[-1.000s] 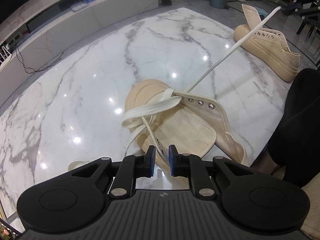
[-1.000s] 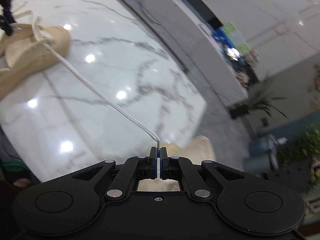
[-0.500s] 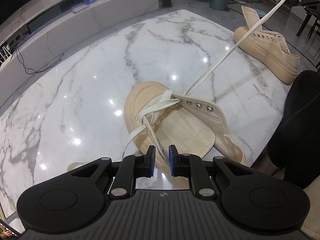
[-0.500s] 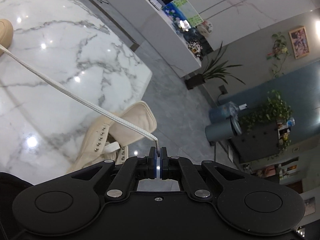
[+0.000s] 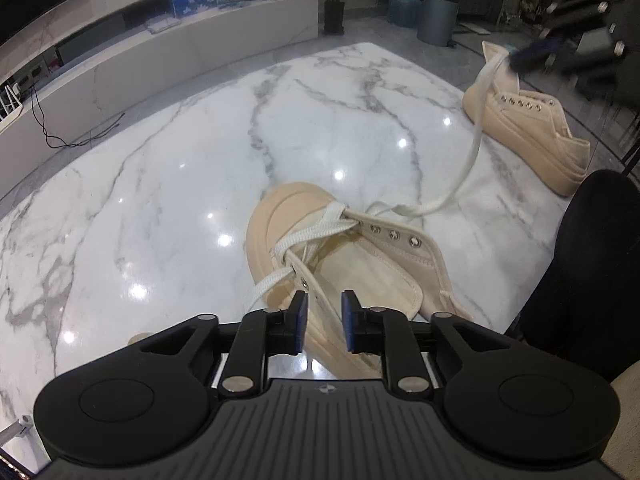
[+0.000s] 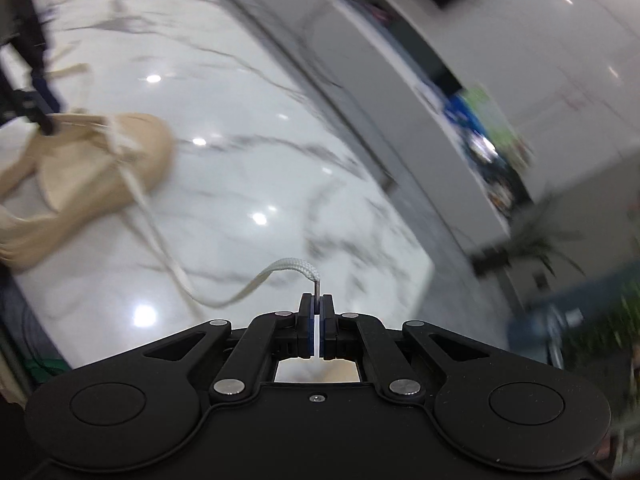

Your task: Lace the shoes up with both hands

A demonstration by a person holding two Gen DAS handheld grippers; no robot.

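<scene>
Lace (image 5: 472,160) hangs loose from the near shoe (image 5: 340,248) on our marble table (image 5: 160,200). Our right tongs (image 6: 317,304) pinch its tip tight; that view is blurry. Our left tongs (image 5: 323,308) have just been opening, with nothing between them, right over the shoe's side. A second shoe (image 5: 528,120) sits far off.

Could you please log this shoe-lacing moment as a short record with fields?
surface: marble table
near shoe: toe away from the left-wrist camera, lace crossed at front eyelets
lace: slack, curving from the shoe to the right tool
right tool: shut on the lace tip
left tool: open over the near shoe, holding nothing, jaws just been opening
second shoe: far right of the table, unlaced
</scene>
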